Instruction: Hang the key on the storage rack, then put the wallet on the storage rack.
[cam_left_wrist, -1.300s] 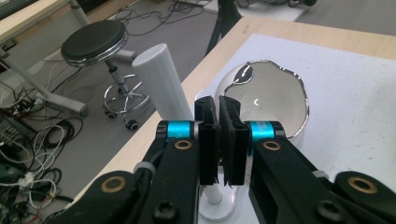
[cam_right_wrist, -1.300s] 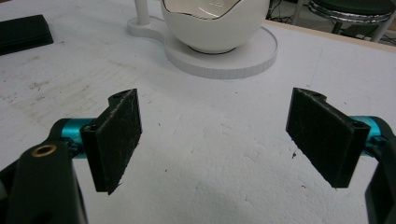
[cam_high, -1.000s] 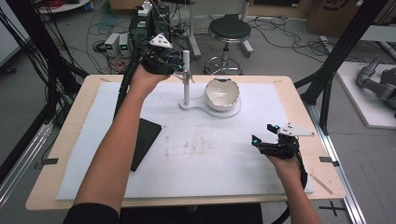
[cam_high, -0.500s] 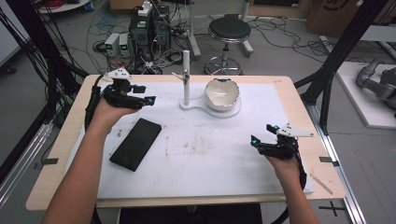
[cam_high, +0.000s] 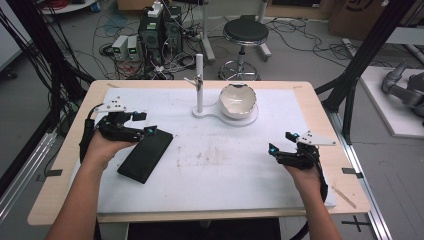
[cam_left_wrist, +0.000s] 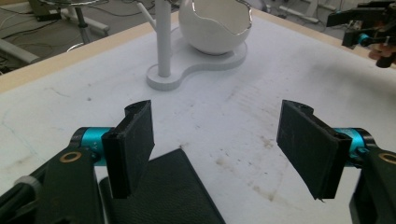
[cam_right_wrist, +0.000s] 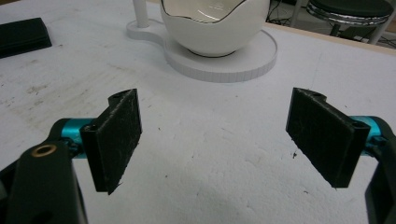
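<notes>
High view, starting nearest: the person's two forearms come in from the bottom edge. The right claw (cam_high: 286, 145) hangs over the white mat (cam_high: 220, 170) with its jaws wide apart and nothing between them. The left claw (cam_high: 141, 123) sits at the far end of the black wallet (cam_high: 146, 156), which lies flat on the surface, left of middle. Its jaws have just been opening and stand wide, with bare mat between the pads; in the left gripper view the wallet (cam_left_wrist: 173, 191) lies low between the jaw bases, ungripped. Farther back stands the white stand (cam_high: 200, 85) with the egg-shaped bowl (cam_high: 239, 100) on its base.

As I judge it, the risk lies in the pickup. The wallet is thin and flat, so pads coming down level may slide over it or push it along the mat. A wide sweep could also knock the stand.
</notes>
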